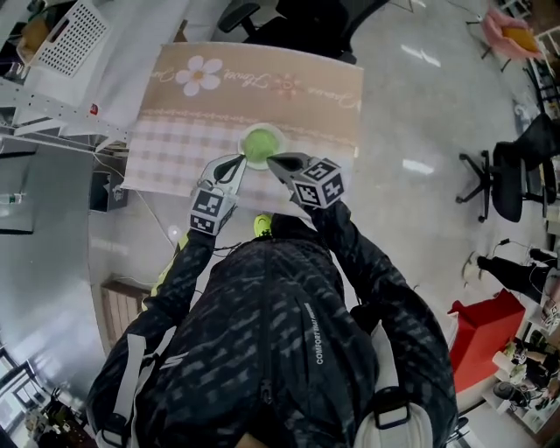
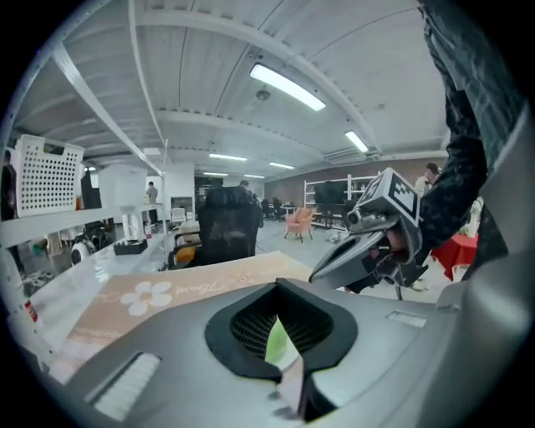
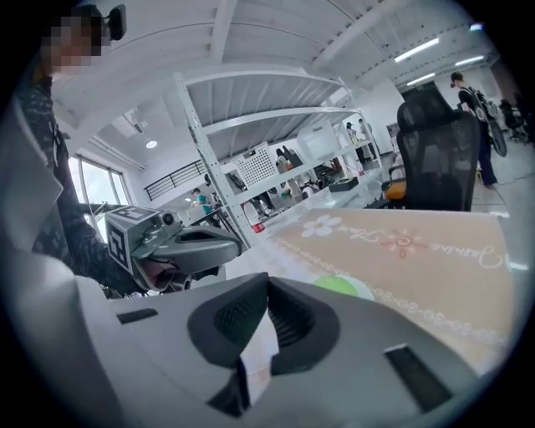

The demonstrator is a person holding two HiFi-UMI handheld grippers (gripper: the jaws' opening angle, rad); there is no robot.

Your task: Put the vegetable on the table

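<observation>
Tablecloth (image 1: 289, 92): matt printed cloth. Floor (image 1: 420, 114): glossy, smooth. Basket (image 1: 74, 35), upper left: white perforated plastic. Jacket (image 1: 280, 332): soft-sheen fabric.

A beige mat (image 1: 262, 87) with a white daisy print and a checked band fills the upper middle of the head view. A black office chair (image 1: 289, 19) stands at the top edge, and a second chair (image 1: 516, 175) at the right. A white perforated basket (image 1: 74, 35) is upper left, a pink seat (image 1: 510, 31) upper right, and a red box (image 1: 486, 337) lower right. The floor (image 1: 420, 114) is pale and glossy. Long ceiling lamps (image 2: 287, 87) cross the top of the left gripper view.
</observation>
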